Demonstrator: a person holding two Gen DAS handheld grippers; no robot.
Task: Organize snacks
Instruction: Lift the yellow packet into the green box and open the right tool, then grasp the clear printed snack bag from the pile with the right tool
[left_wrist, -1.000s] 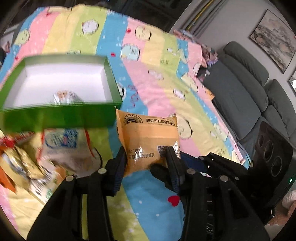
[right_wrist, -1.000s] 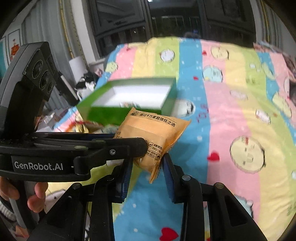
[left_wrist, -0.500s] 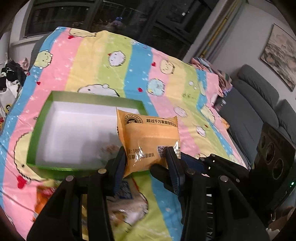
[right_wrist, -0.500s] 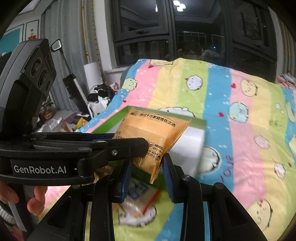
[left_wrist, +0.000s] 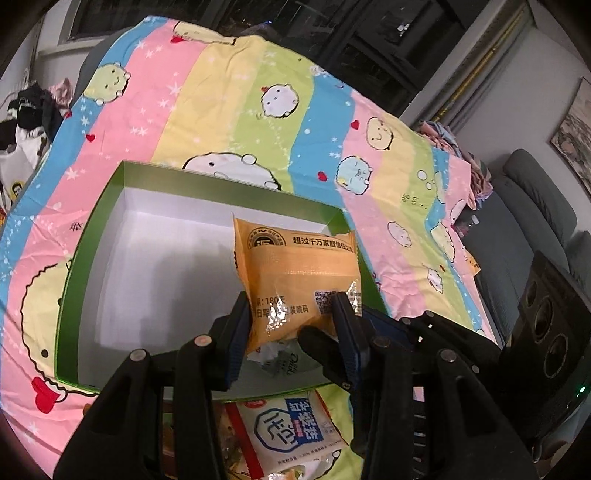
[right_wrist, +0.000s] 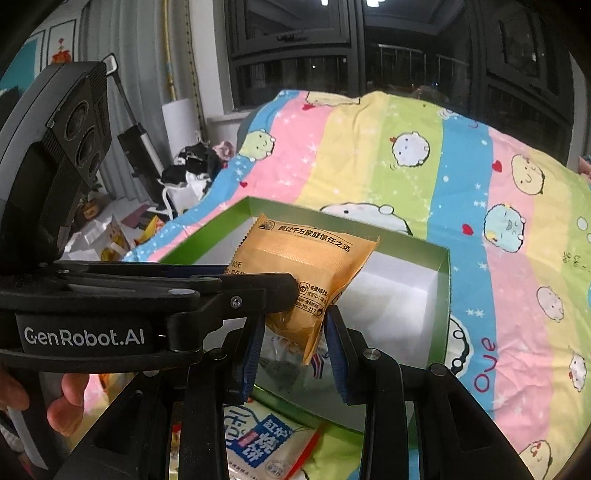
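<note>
An orange snack packet (left_wrist: 295, 273) is held by both grippers over the near part of an open green box with a white inside (left_wrist: 147, 266). My left gripper (left_wrist: 291, 325) is shut on the packet's lower end. My right gripper (right_wrist: 295, 332) is shut on its corner, and the packet shows there too (right_wrist: 306, 273). The box (right_wrist: 441, 295) holds a clear-wrapped snack (left_wrist: 275, 356) under the packet. The left gripper's body crosses the right wrist view (right_wrist: 147, 295).
A white and blue snack bag (left_wrist: 291, 428) and other packets lie in front of the box. The striped cartoon bedsheet (left_wrist: 229, 92) covers the surface. A grey sofa (left_wrist: 532, 221) stands to the right. Clutter lies on the floor (right_wrist: 110, 229) at the left.
Both grippers carried the orange packet forward together, from in front of the box to above its near inside. The loose snack pile has dropped to the bottom of both views.
</note>
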